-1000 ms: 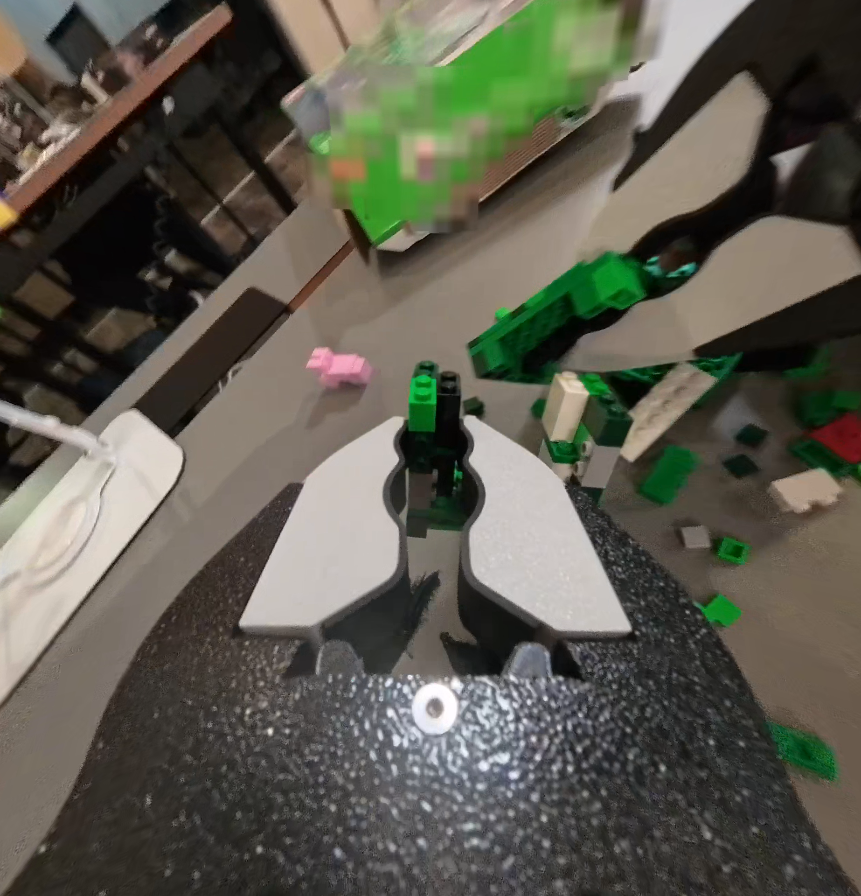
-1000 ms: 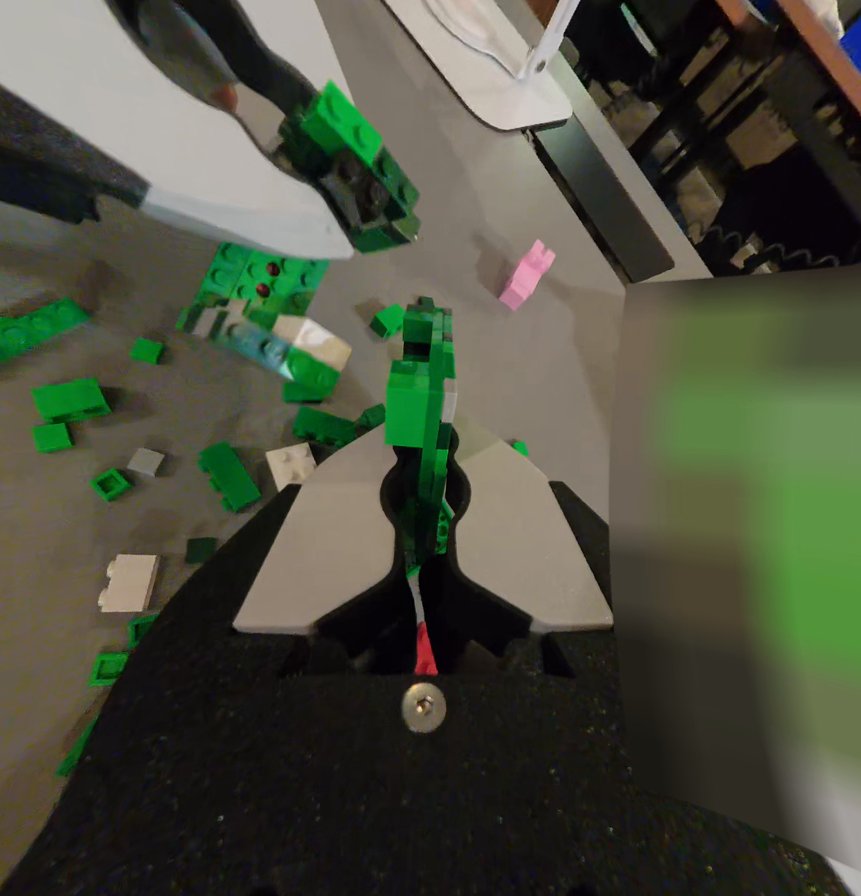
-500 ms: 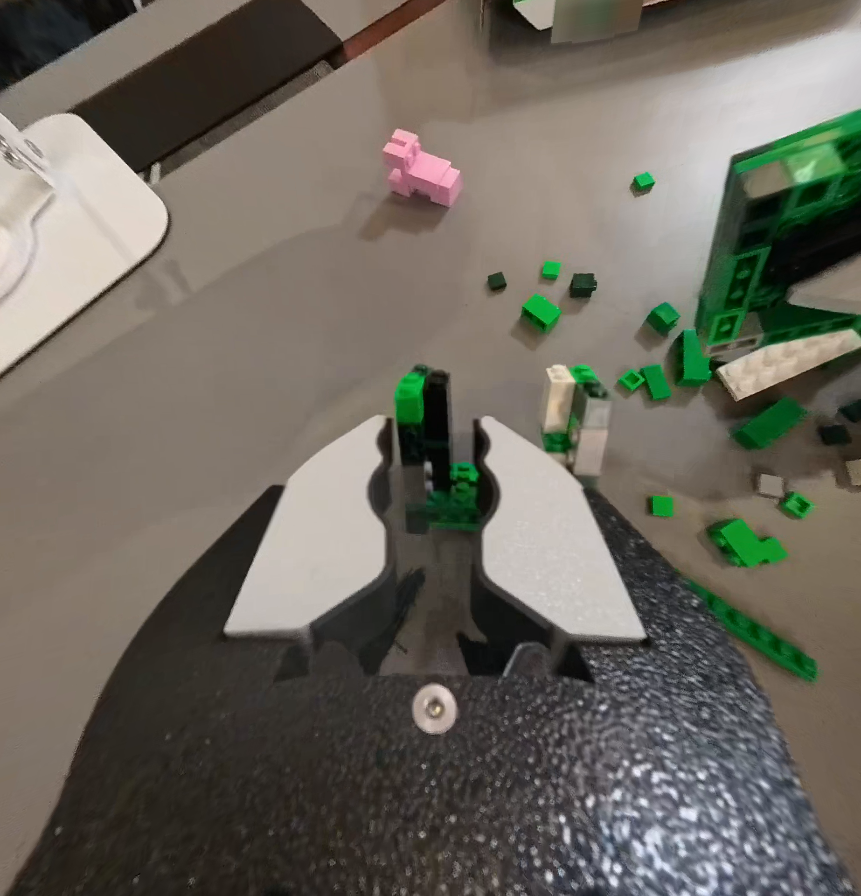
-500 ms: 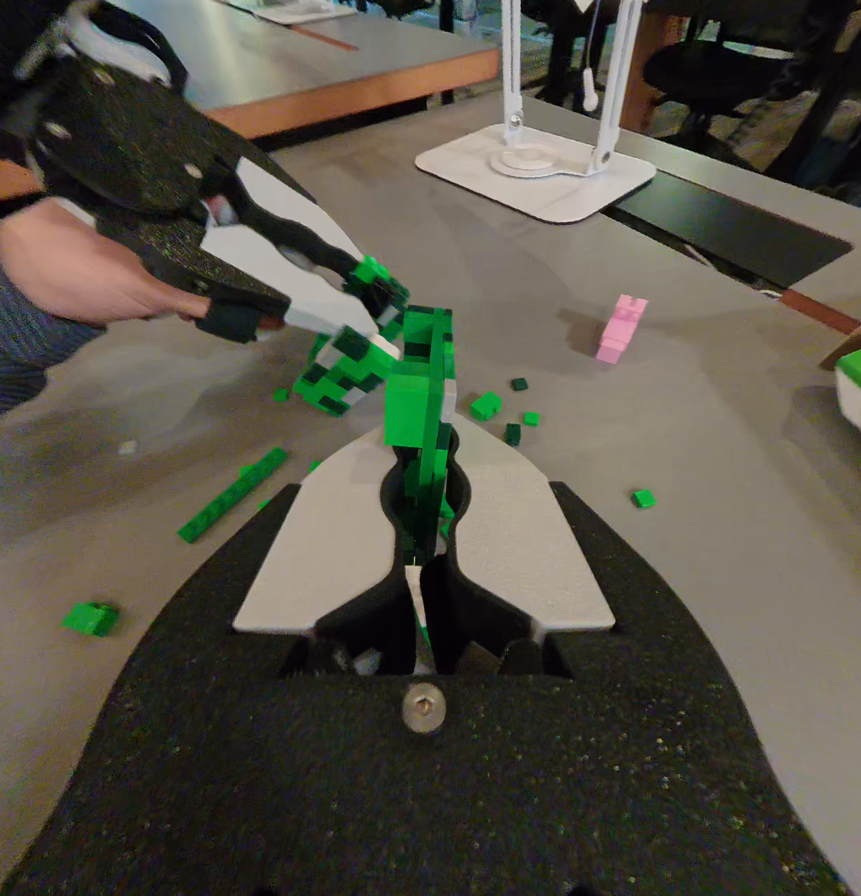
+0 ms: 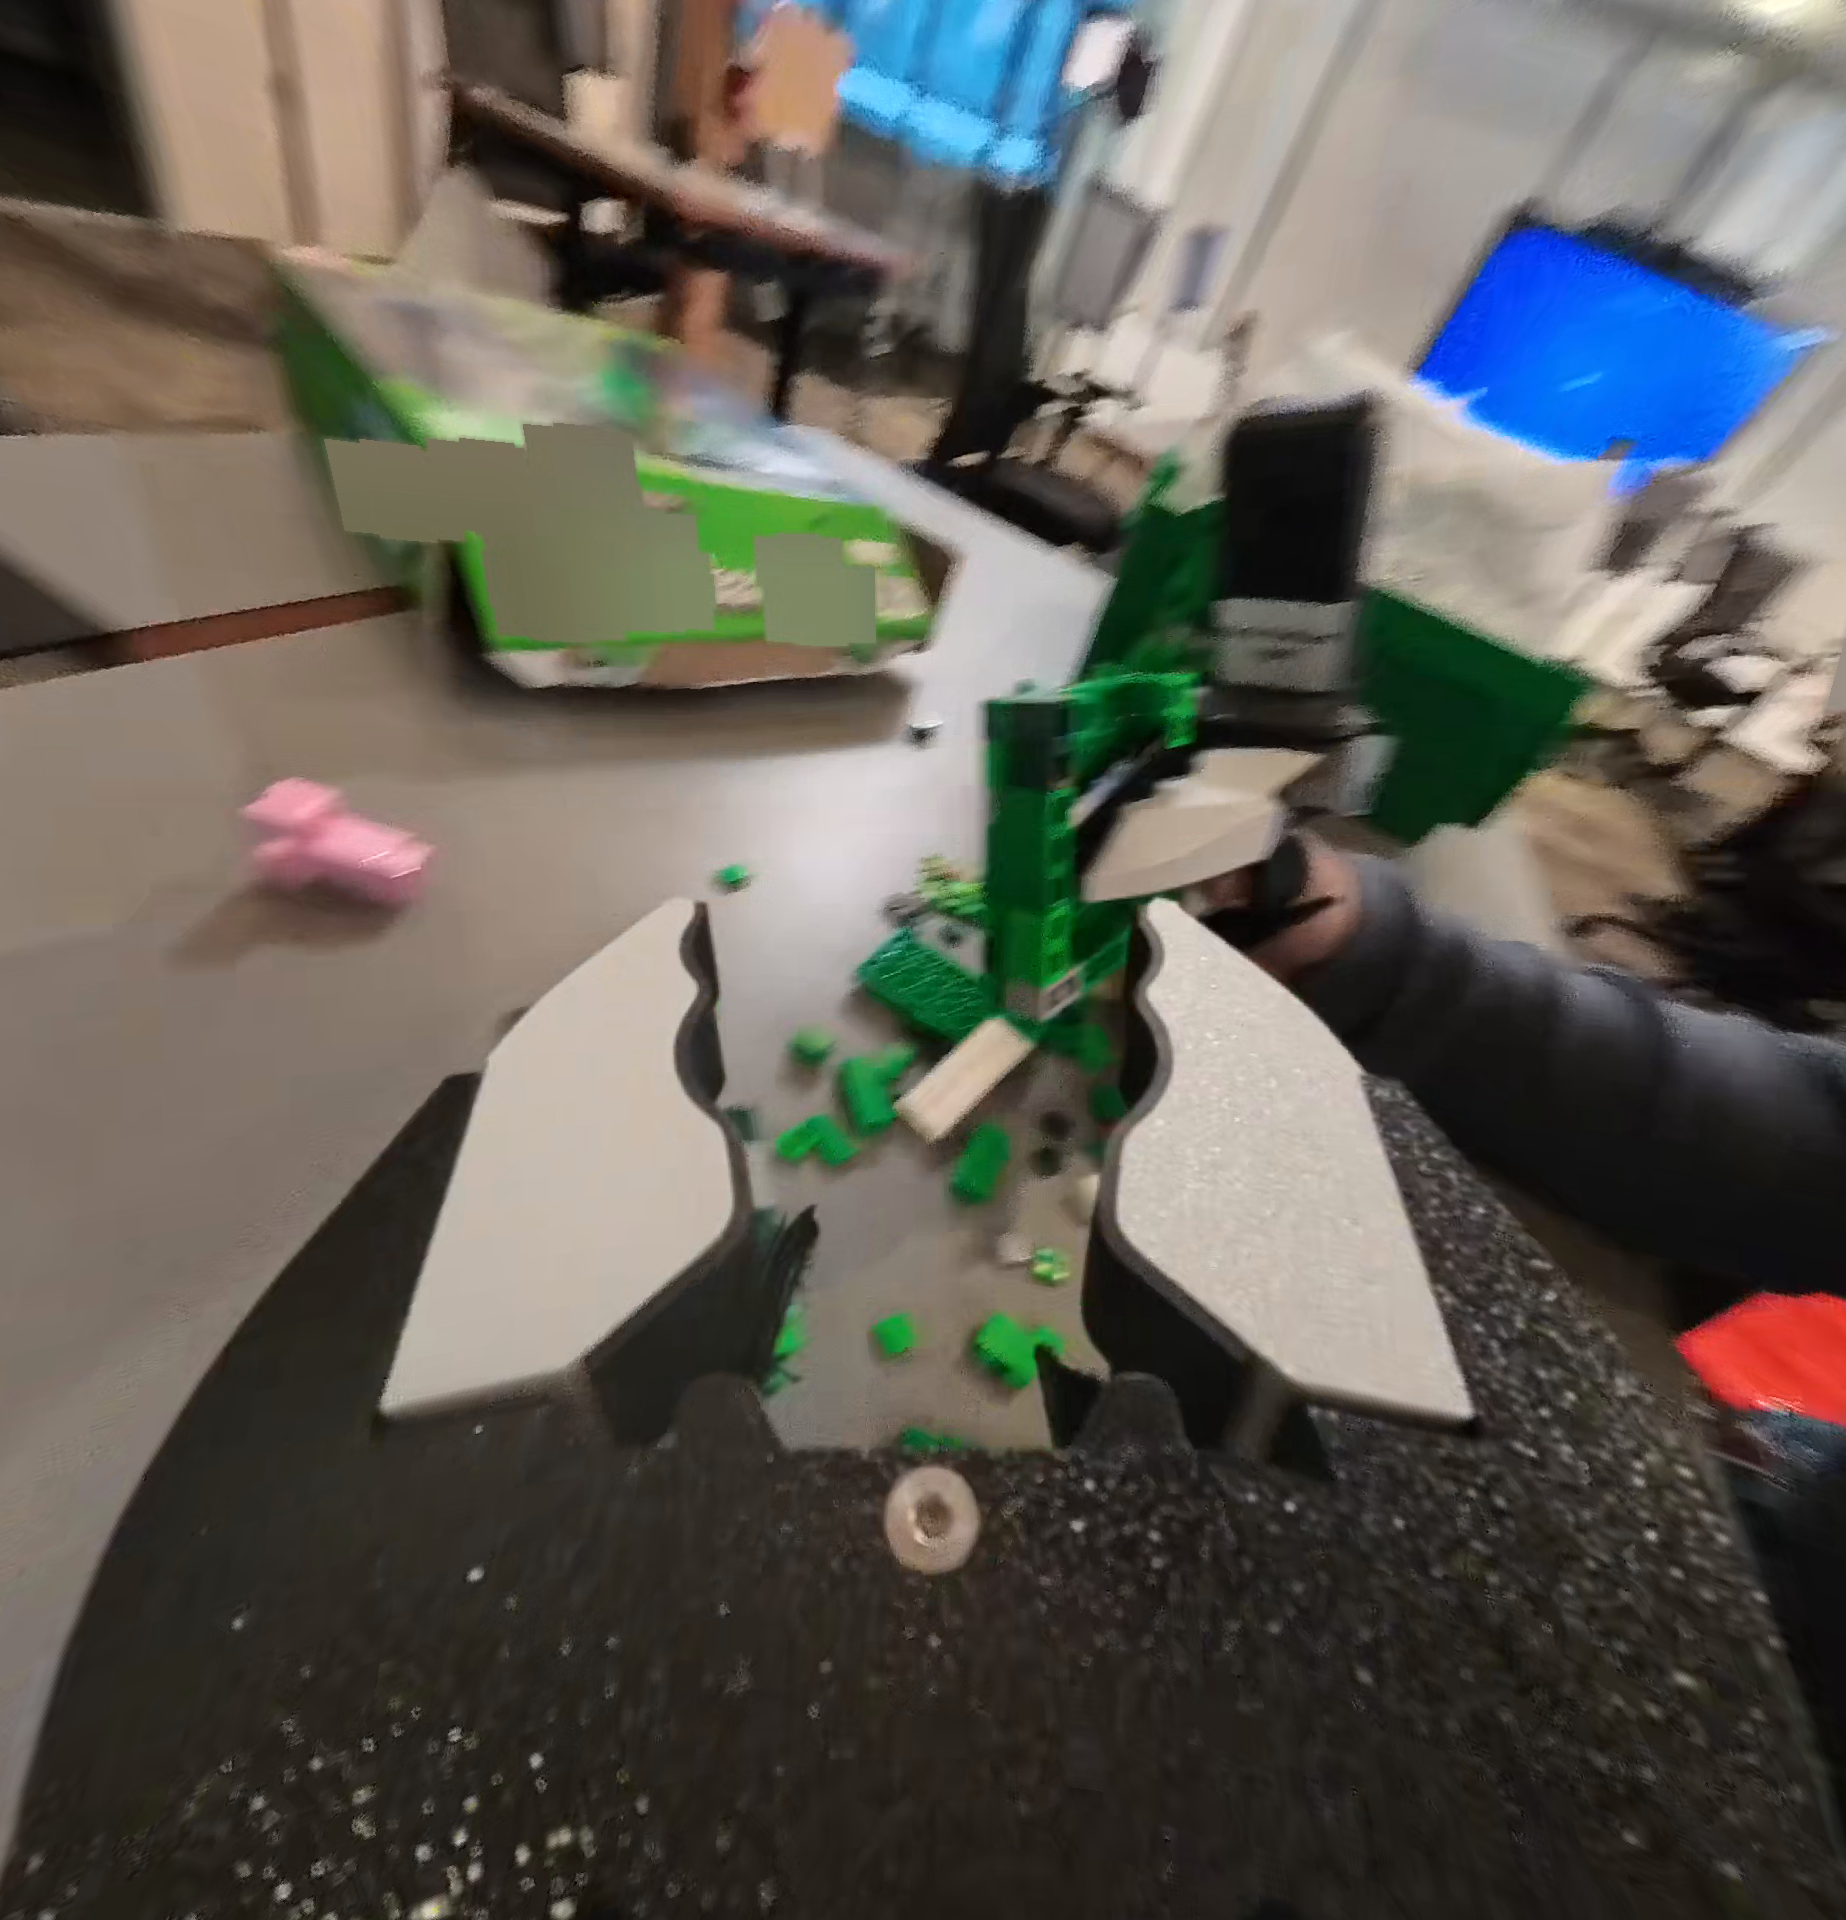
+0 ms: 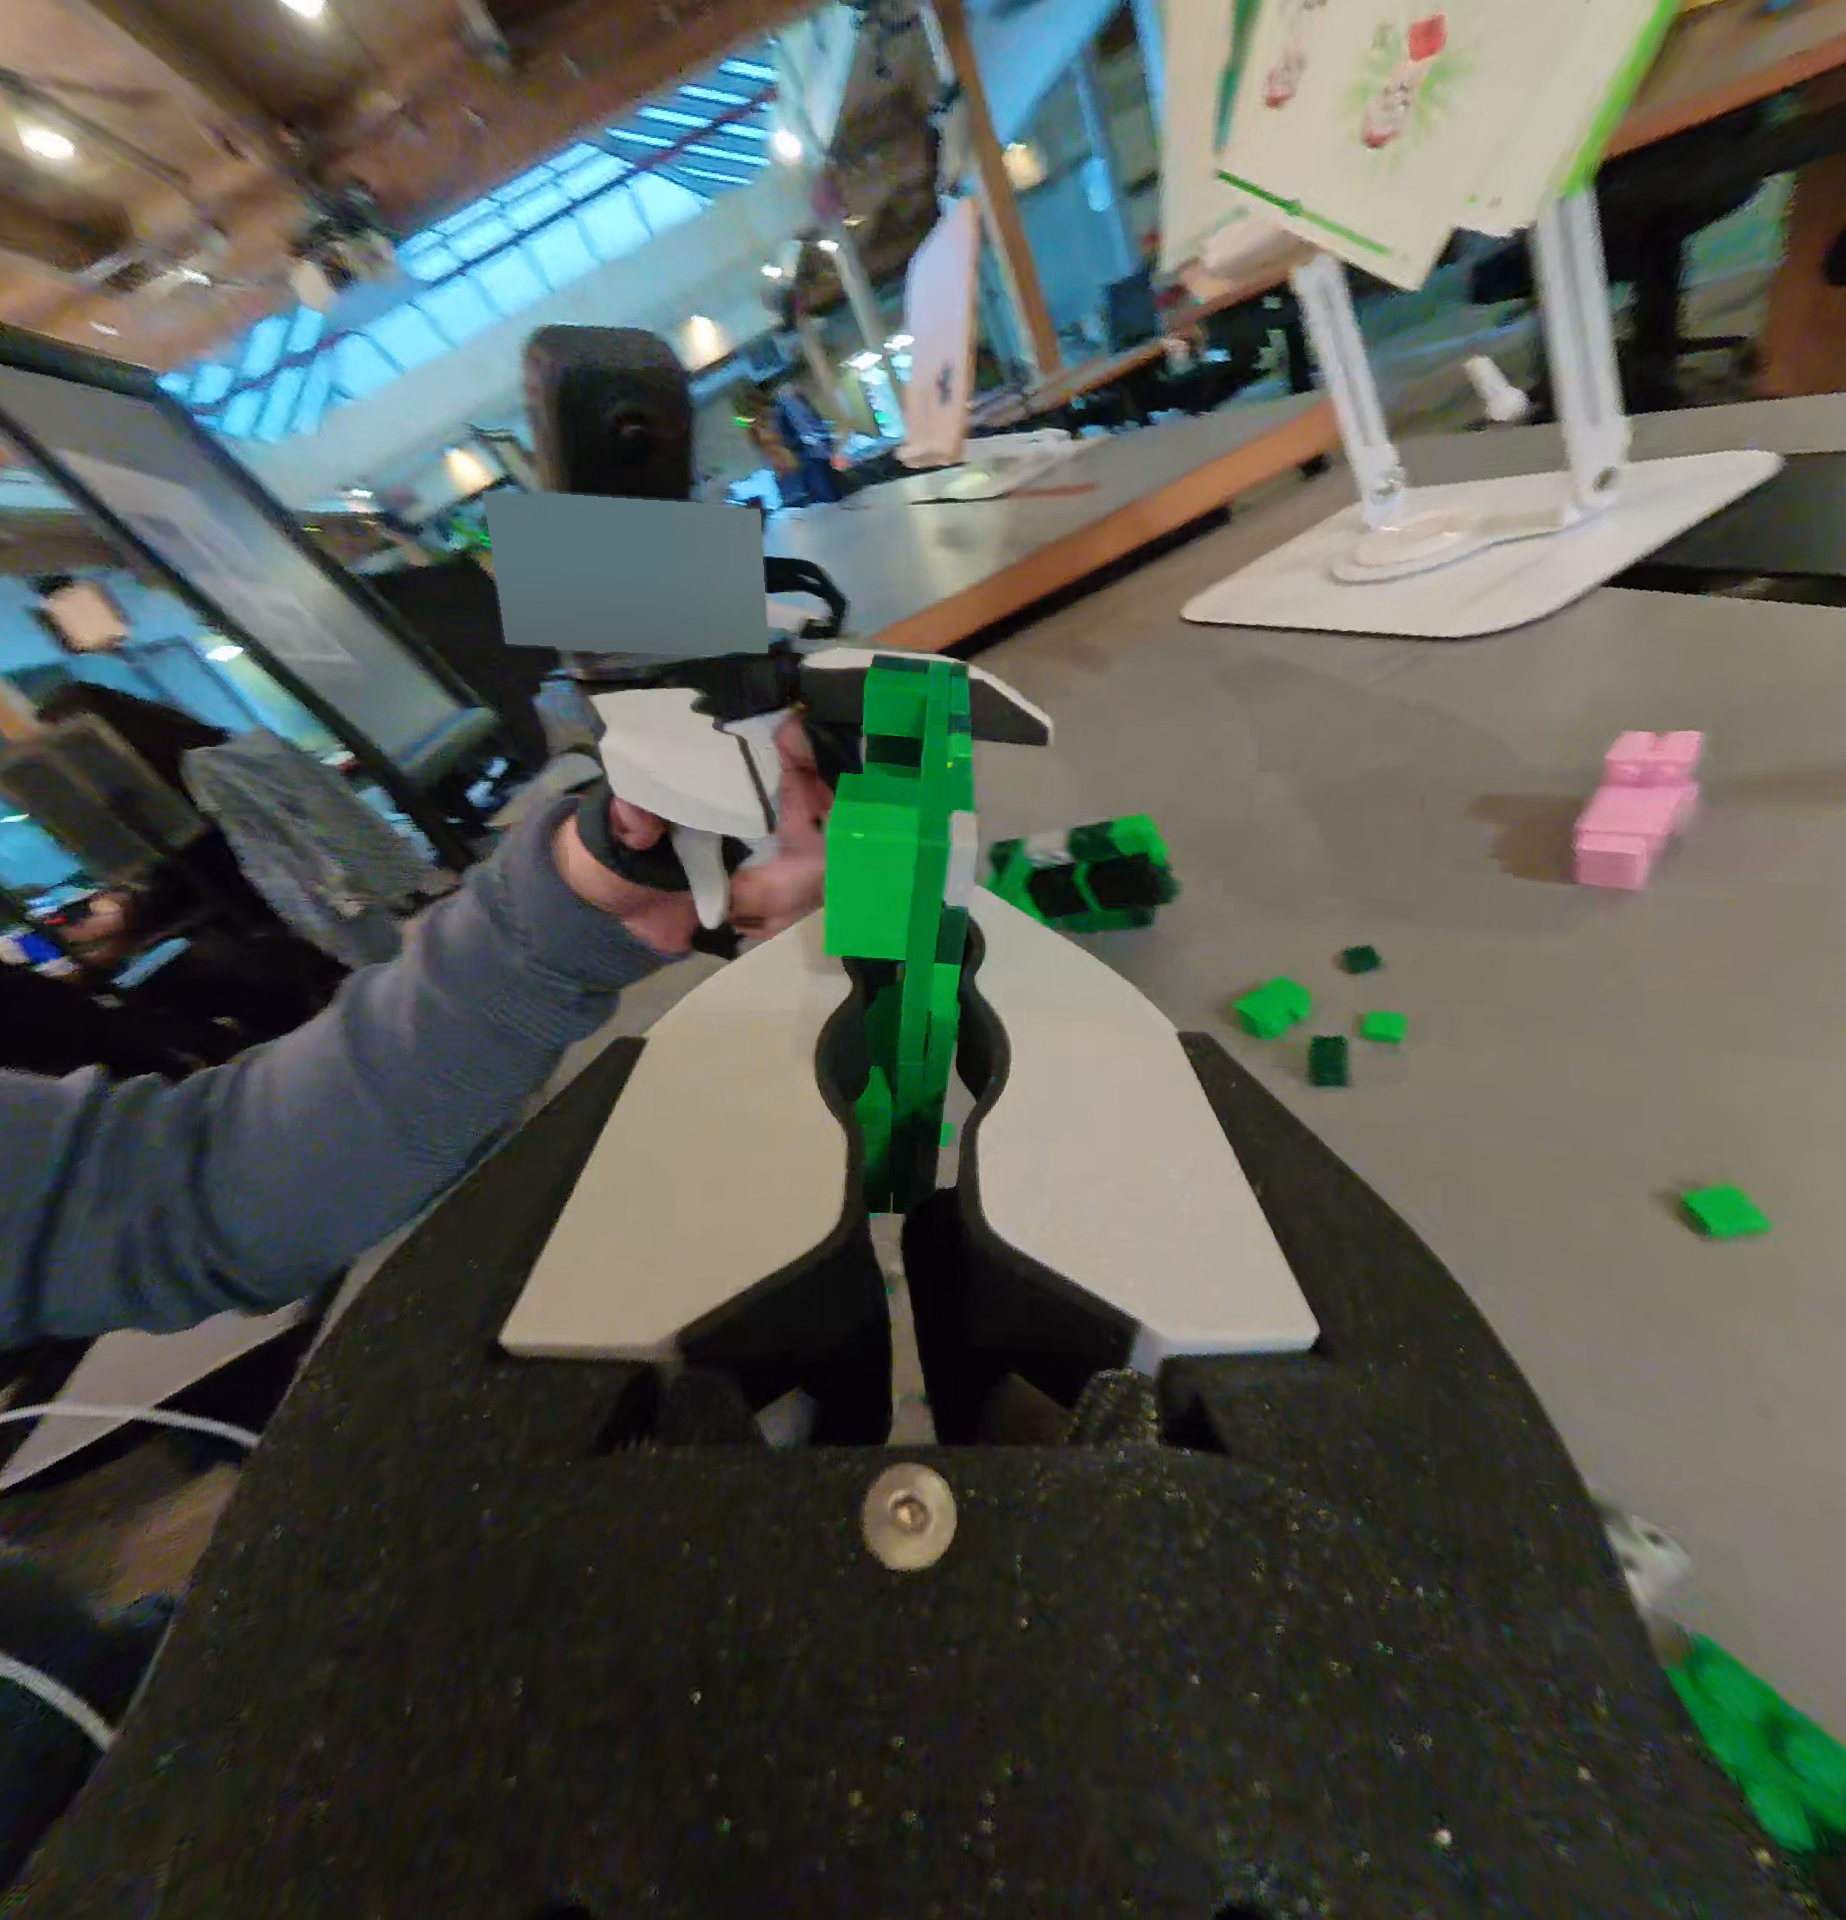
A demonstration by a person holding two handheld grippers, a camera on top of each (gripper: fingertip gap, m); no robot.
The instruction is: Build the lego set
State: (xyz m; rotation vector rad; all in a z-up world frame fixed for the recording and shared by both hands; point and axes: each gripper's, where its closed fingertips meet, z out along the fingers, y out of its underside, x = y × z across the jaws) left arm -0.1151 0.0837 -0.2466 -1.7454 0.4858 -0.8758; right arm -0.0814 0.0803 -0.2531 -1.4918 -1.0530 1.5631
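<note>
Left wrist view: my left gripper [image 5: 924,1023] has its fingers spread wide with nothing between them. The green build [image 5: 1049,842] stands upright just beyond the right fingertip, its long axis vertical, clamped by my right gripper [image 5: 1173,831] above loose green bricks [image 5: 867,1091] on the surface [image 5: 275,1039].

Right wrist view: my right gripper [image 6: 908,977] has its fingers closed on the green build [image 6: 903,831], edge-on and pointing forward. The left gripper [image 6: 794,743] is touching or just behind its top. A pink figure [image 6: 1636,810] sits well right of the build.

I see heavy motion blur across my left wrist view; right wrist view sharper, bright overhead indoor light, soft shadows, wide-angle bending at edges.
</note>
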